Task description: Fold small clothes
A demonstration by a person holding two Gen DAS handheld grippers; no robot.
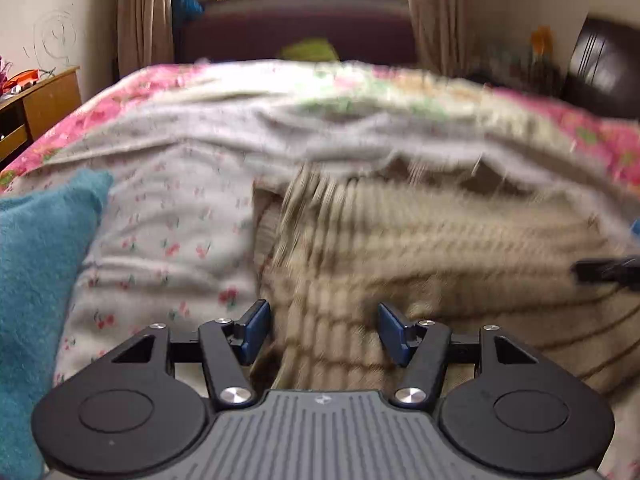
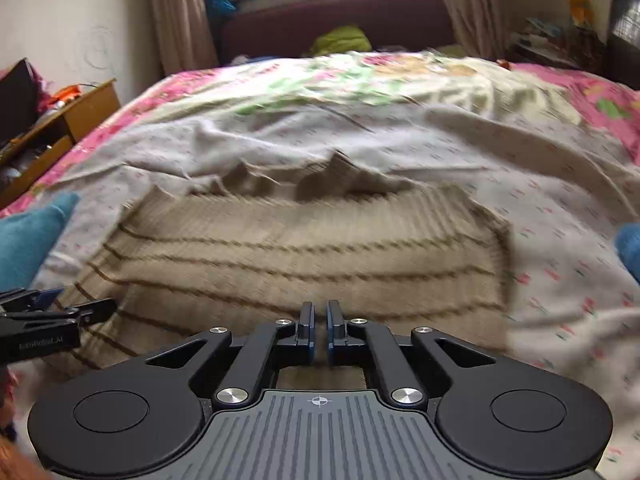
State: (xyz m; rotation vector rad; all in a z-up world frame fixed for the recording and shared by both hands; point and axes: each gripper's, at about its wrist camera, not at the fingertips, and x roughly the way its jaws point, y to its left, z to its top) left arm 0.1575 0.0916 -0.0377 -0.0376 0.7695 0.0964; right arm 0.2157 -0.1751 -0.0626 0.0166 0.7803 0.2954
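Sweater point(image 2: 304, 248) looks soft, floppy knit; I'd pinch its hem edge. Left gripper point(image 1: 325, 330) jaws spread, right gripper point(image 2: 319, 330) jaws pressed together, empty.

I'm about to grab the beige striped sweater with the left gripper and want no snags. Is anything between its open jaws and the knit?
Nothing visible is. The left gripper stands open right over the beige striped sweater, bare knit between its fingers. The teal cloth lies off to its left, clear of the jaws.
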